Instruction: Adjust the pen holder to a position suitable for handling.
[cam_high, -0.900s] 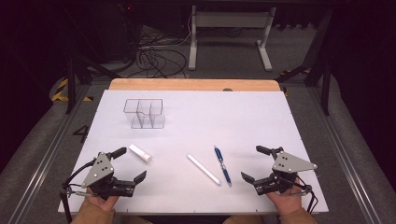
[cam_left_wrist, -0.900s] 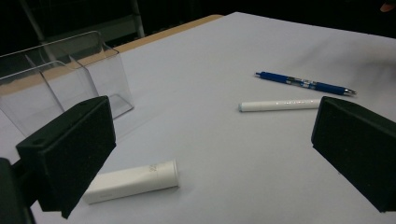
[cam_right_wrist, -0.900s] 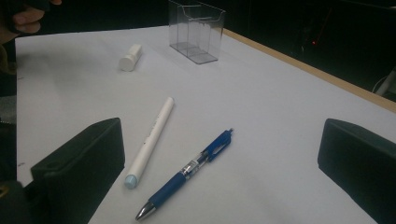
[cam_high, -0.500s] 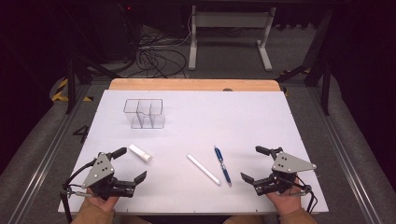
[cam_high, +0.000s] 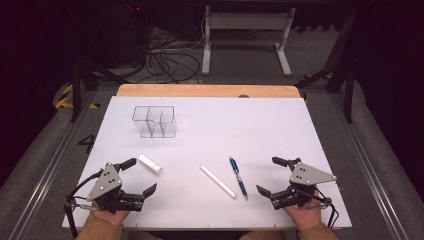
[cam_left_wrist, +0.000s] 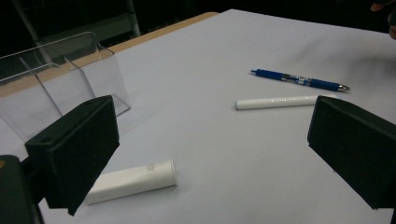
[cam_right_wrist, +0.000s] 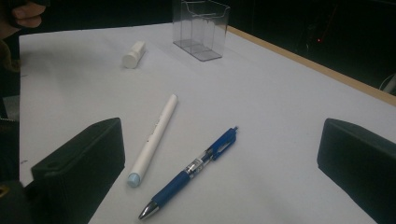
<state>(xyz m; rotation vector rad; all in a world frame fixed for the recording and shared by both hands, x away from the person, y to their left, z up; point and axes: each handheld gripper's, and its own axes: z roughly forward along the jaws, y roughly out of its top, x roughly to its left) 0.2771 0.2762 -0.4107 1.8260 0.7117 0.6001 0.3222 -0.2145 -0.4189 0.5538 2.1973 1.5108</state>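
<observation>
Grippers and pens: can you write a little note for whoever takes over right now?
Left gripper: open, holding nothing, resting at the near left edge of the table.
Right gripper: open, holding nothing, at the near right edge.
Things: the short white tube lies just ahead of the left gripper. The long white pen and the blue pen lie side by side, apart, between the grippers, nearer the right one. The clear divided holder stands farther back on the left, with nothing in it.
Done: nothing picked up.
Left: probably putting all three into the holder.
</observation>
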